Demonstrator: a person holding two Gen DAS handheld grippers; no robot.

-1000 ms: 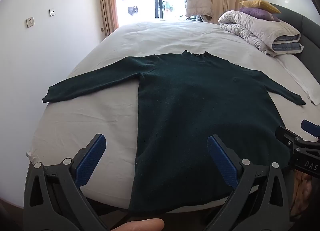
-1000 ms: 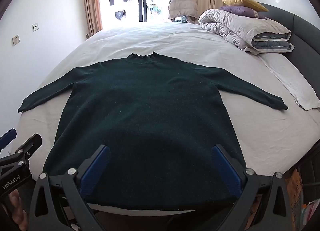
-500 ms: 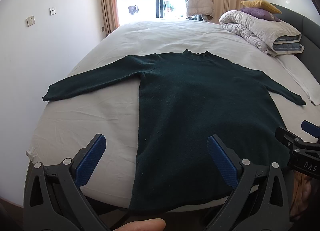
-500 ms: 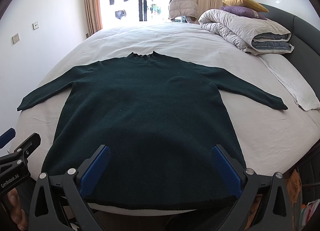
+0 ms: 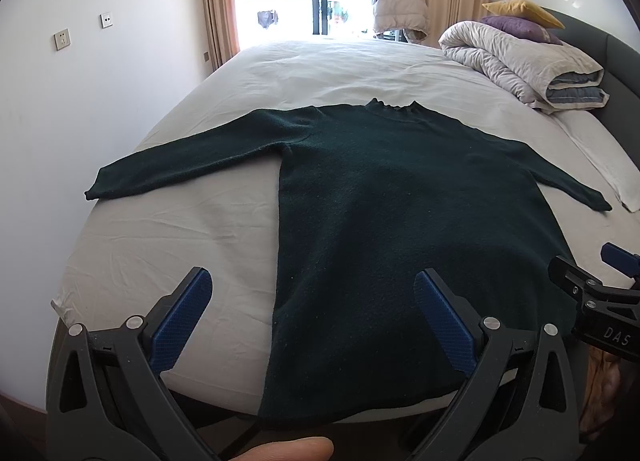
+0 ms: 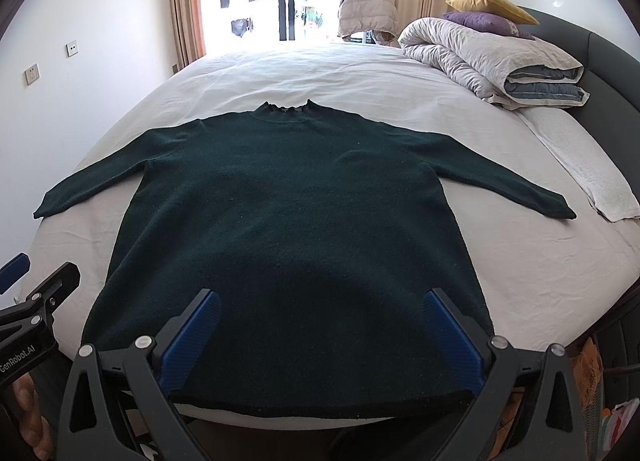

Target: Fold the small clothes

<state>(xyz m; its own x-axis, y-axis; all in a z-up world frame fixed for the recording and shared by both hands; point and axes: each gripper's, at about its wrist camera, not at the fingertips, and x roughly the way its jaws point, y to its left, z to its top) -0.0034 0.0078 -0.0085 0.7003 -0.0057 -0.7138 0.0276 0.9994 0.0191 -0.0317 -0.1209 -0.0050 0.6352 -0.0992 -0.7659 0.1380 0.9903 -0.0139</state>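
A dark green sweater [image 5: 400, 201] lies flat on the white bed [image 5: 340, 61], collar away from me, both sleeves spread out; it also shows in the right wrist view [image 6: 300, 201]. Its hem hangs at the near bed edge. My left gripper [image 5: 312, 313] is open and empty, above the hem's left part. My right gripper [image 6: 320, 333] is open and empty, above the hem's middle. Each gripper shows at the edge of the other's view: the right one [image 5: 600, 301] and the left one [image 6: 36, 301].
A rolled duvet [image 6: 492, 57] with purple and yellow pillows lies at the back right by the grey headboard [image 6: 600, 61]. A white towel [image 6: 588, 173] lies along the right side. A wall [image 5: 80, 101] stands left of the bed. A window with curtains is behind.
Both views have shifted very slightly; the sweater and both open grippers stay as they were.
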